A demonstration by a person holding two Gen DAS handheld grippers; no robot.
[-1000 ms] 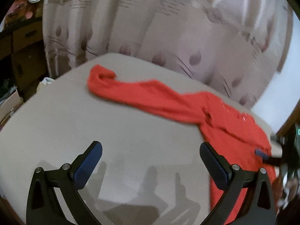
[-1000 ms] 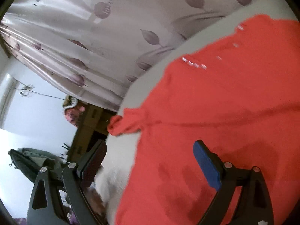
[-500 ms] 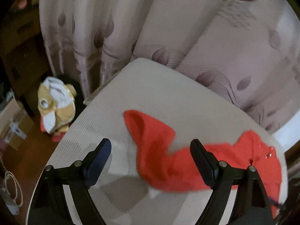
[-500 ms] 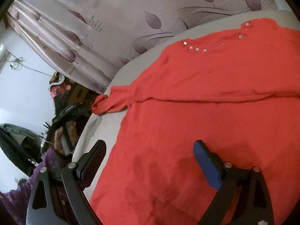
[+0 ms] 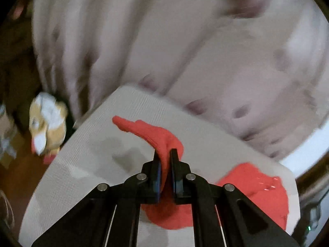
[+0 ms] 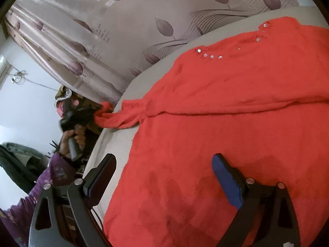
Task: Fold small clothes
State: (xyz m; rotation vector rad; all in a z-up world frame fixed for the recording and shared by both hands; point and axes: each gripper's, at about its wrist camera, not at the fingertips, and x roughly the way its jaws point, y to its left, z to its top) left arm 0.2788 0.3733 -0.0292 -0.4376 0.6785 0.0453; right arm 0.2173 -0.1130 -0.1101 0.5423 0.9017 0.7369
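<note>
Left gripper [image 5: 165, 154] pinching the sleeve [image 5: 151, 132] of a red sweater [image 6: 236, 123], jaws pressed together on the fabric, cuff trailing ahead and to the left over the pale tabletop [image 5: 86, 156]. Sweater body lying spread beneath and ahead of the right gripper [image 6: 164, 164], jaws spread wide and hovering over the fabric, left finger [image 6: 100, 173] hanging past the garment's edge. Small silver studs [image 6: 209, 56] glinting near the neckline far ahead. Leaf-patterned curtain [image 6: 133, 30] hanging beyond the tabletop; stuffed toy [image 5: 47, 125] lying on the floor off to the left.
</note>
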